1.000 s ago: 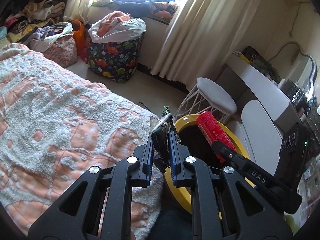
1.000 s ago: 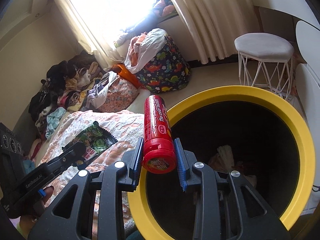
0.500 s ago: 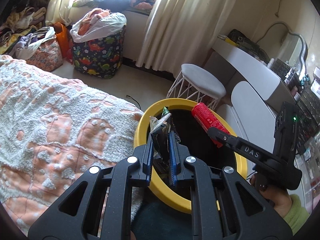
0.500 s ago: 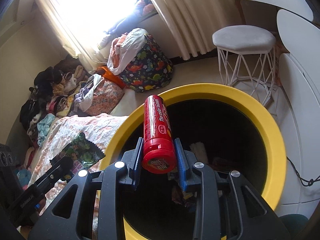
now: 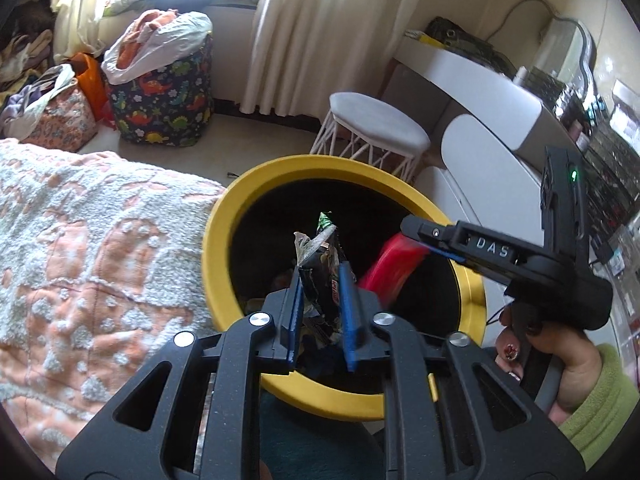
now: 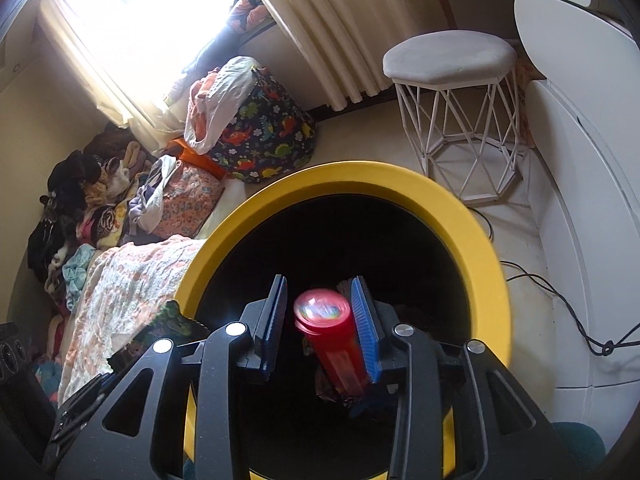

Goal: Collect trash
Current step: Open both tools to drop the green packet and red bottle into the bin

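Both tools are hanging over the yellow bin (image 5: 224, 236), jaws just opening. My left tool (image 5: 320, 312) is loosening around the snack wrapper (image 5: 320, 256); my right tool (image 6: 320, 320) is letting the red tube (image 6: 332, 340) slip free.

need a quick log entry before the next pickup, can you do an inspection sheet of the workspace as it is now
surface: pale floor; bed with peach blanket beside the bin.
job's things: yellow-rimmed bin, trash inside; red tube blurred, tipping into it; snack wrapper over the opening.
clutter: dinosaur-print bag, clothes pile.
grippers: left gripper jaws just opening, wrapper between them; right gripper jaws just opening, gap beside the tube.
cables: black cable on floor by the bin.
surroundings: white stool, curtains, white desk.
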